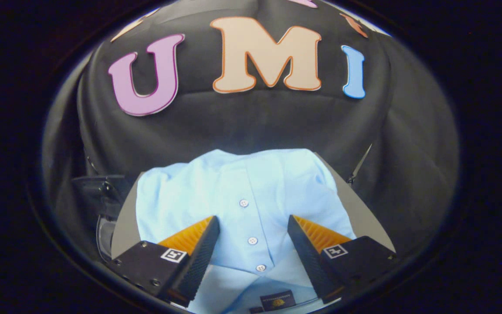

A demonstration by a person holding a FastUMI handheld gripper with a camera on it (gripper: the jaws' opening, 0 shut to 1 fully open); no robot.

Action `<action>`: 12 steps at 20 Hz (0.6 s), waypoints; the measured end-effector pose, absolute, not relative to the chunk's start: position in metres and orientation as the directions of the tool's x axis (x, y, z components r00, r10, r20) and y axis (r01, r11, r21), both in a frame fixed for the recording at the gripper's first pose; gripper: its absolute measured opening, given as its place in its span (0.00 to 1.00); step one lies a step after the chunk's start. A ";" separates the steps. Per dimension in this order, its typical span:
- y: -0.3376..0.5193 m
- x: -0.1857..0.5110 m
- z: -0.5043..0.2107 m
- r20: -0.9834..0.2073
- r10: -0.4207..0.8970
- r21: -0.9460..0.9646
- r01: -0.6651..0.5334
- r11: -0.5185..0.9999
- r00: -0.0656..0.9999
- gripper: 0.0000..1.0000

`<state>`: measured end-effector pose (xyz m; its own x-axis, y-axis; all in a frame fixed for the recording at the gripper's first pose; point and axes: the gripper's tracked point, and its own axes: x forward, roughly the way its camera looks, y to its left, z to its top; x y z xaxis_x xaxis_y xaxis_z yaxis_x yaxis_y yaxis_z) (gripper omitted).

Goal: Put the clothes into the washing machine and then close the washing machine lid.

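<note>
A light blue button shirt lies folded on a grey table, its button placket running straight down between my fingers and its collar label nearest me. My gripper hovers over the near part of the shirt with its jaws wide apart and nothing pressed between them. One finger stands left of the placket and the other right of it. To the left of the table, a dark clear-rimmed object, possibly the washing machine, is partly seen.
The table's grey edges show on both sides of the shirt. Black cloth walls close in behind and to both sides of the table.
</note>
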<state>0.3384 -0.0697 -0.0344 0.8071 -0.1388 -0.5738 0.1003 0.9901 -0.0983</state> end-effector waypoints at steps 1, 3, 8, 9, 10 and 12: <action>-0.068 0.343 -0.033 -0.558 -0.128 -0.101 0.086 0.991 0.820 0.97; -0.069 0.341 -0.033 -0.543 -0.112 -0.104 0.066 0.992 0.832 0.66; -0.063 0.338 -0.031 -0.466 -0.093 0.009 0.110 0.994 0.880 0.12; -0.063 0.332 -0.033 -0.463 -0.081 0.028 0.106 0.994 0.883 0.07; -0.059 0.329 -0.030 -0.453 -0.065 0.038 0.092 0.995 0.889 0.05; -0.051 0.318 -0.018 -0.431 -0.041 0.050 0.069 0.996 0.902 0.02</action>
